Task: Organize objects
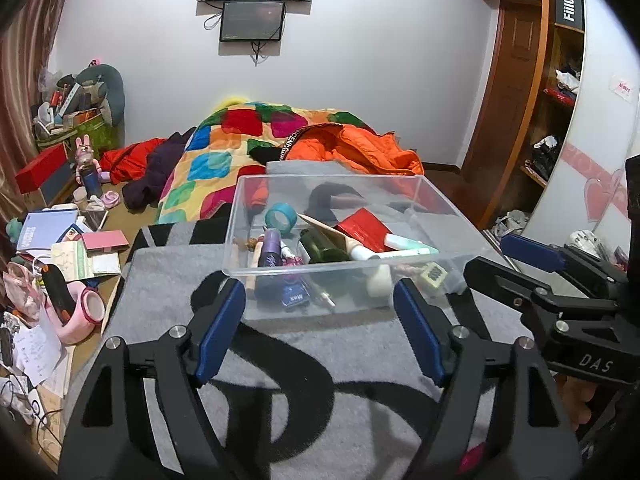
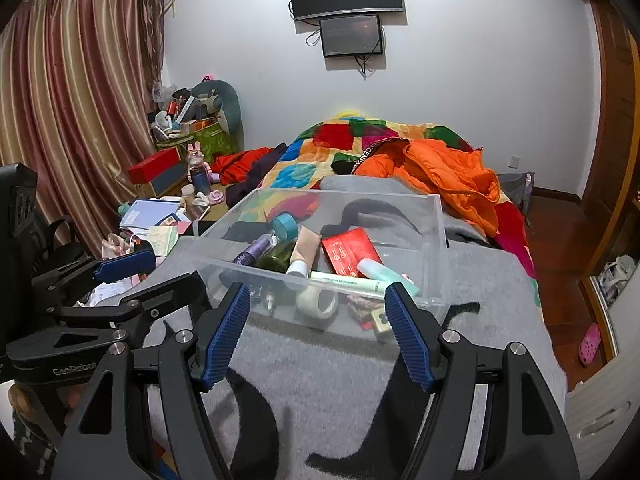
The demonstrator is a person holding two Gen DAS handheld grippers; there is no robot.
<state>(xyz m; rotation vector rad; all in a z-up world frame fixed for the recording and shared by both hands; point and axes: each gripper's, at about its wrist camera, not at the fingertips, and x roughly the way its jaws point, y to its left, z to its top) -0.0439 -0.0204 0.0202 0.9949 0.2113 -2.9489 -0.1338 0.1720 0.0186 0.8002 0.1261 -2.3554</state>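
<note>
Left wrist view: the left gripper hovers with its 2 blue-padded fingers spread wide and nothing between them, just short of the clear plastic box on the grey blanket. Inside the box lie a teal tape roll, a purple bottle, a dark green bottle, a red packet and what may be cosmetic tubes, hard to tell through the wall. Right wrist view: the right gripper is likewise spread and empty, near the same box's front wall.
</note>
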